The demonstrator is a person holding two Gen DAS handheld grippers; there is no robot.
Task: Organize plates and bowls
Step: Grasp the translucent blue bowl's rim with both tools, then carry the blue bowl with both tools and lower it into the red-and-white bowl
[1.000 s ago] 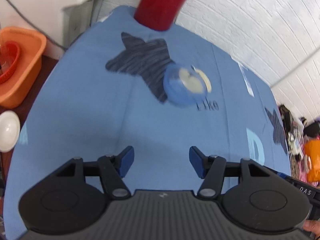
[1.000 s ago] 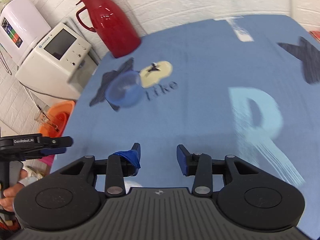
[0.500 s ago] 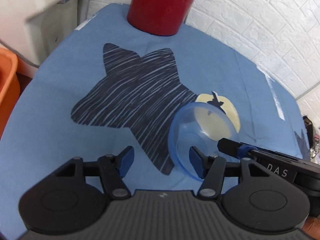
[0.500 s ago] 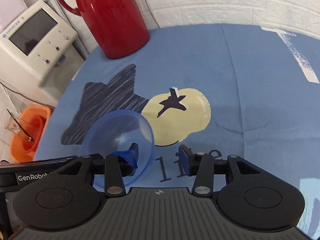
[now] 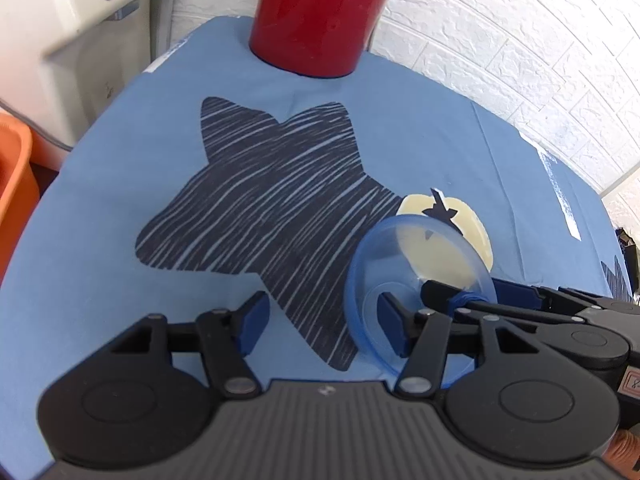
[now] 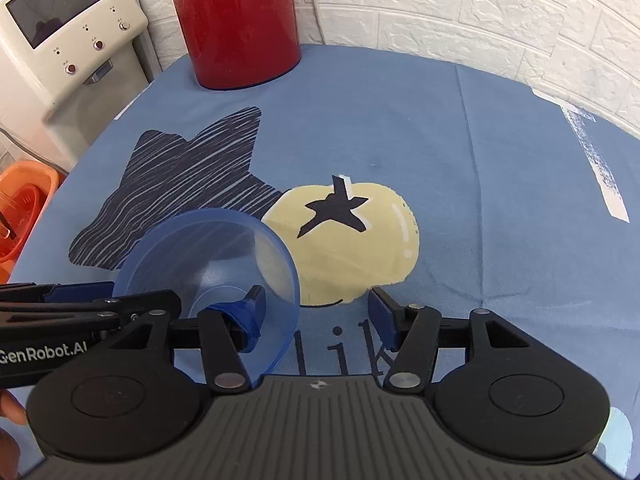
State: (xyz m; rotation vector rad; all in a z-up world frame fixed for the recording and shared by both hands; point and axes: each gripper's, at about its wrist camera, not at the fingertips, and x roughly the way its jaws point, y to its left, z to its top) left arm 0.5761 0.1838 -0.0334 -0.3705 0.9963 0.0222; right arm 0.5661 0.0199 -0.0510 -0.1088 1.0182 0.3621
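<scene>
red flask [image 5: 316, 16] top cut off, orange basin [image 6: 24, 208] half out of frame, bowl [image 6: 208, 272] near rim behind tool

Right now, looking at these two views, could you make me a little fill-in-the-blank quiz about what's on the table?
1. The see-through bowl is coloured ____.
2. The tall jug by the brick wall is ____.
3. The bowl partly covers a dark printed ____ on the tablecloth.
4. Both grippers, left and right, have their jaws ____.

Answers: blue; red; star; open
</scene>
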